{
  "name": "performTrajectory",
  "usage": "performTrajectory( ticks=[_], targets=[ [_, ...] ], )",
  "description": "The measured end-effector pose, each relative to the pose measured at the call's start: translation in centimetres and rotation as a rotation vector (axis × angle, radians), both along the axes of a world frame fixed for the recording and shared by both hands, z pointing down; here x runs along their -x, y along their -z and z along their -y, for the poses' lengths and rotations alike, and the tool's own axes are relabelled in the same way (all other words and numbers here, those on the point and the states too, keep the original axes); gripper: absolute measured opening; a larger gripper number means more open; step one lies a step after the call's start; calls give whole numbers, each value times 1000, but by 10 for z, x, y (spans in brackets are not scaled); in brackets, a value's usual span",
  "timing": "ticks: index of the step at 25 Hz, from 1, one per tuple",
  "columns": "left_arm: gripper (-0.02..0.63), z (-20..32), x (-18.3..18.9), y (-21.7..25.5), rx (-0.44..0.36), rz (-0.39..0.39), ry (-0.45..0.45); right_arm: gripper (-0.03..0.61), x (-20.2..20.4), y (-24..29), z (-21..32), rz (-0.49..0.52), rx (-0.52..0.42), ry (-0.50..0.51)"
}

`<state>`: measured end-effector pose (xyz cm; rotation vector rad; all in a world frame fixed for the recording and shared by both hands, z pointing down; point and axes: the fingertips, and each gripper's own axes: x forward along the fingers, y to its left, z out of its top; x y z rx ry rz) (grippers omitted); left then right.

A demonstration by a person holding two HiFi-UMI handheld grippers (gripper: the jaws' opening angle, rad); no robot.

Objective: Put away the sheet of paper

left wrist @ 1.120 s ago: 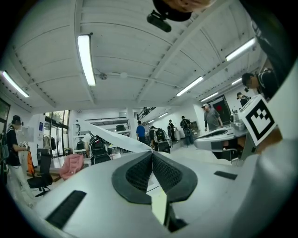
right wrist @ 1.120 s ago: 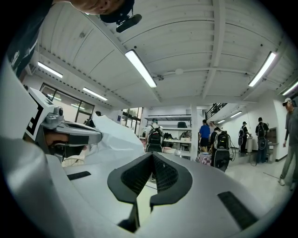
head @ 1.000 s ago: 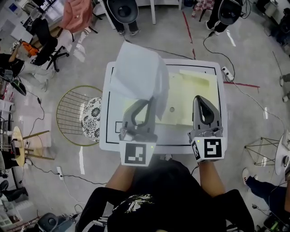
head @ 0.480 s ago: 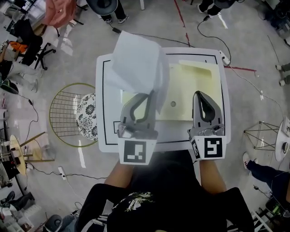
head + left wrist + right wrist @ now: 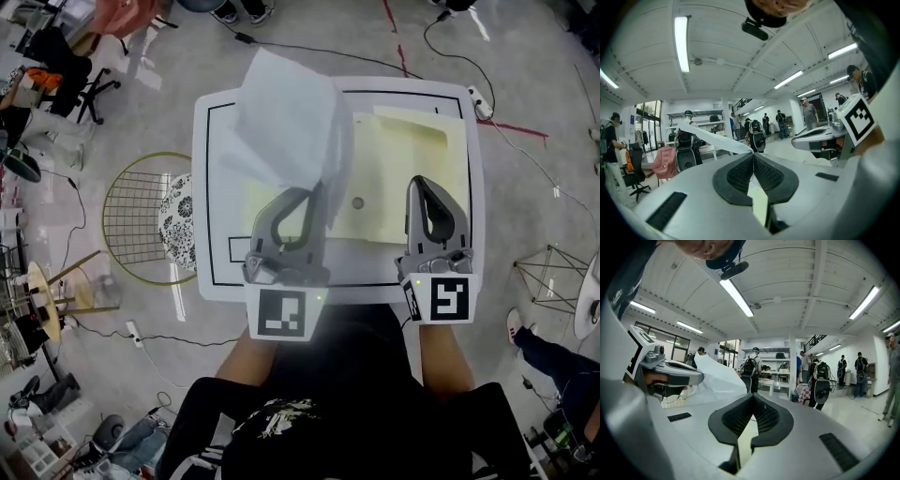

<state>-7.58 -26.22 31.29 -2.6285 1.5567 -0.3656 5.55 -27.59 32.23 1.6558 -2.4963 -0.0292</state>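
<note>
While left gripper (image 5: 317, 192) pinches thin, limp white sheet of paper (image 5: 286, 127) above square white table (image 5: 211, 262), right gripper (image 5: 419, 185) hovers closed, empty, over table's flat pale-yellow folder (image 5: 412, 155).

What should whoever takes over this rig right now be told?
Left gripper: shut on the lower edge of the white sheet of paper, which stands up in the air over the left half of the table.
Right gripper: shut, empty, over the table's near right side.
What looks like a pale yellow folder lies flat on the table; the sheet is not in it.
Done: sheet picked up.
Left: put the sheet away, probably into the folder, then let go.
</note>
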Motion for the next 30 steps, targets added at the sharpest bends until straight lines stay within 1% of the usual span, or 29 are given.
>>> performTrajectory(
  ticks=[5,9,13,17,19,23,27,30],
  targets=[
    [2,-6,-10,-15,43,2,-16,-2,-6,-14,2,3,21,12],
    [2,-12,-15,-17,60,0,-35,0,1,-24,-1,9,43,43],
    [2,-18,-11,-35,130,-13,-46,-2,12,-29,0,14,54,71],
    [2,-20,1,-68,242,-32,-1,-2,7,-37,2,9,71,73],
    [2,-20,15,-84,285,3,28,0,6,-40,2,5,83,70],
    [2,-22,32,-108,320,112,47,-2,5,-50,2,6,115,62],
    [2,-24,45,-124,361,176,85,-1,5,-59,1,7,135,66],
    [2,-27,63,-136,413,227,105,-2,9,-62,2,7,142,74]
  ],
)
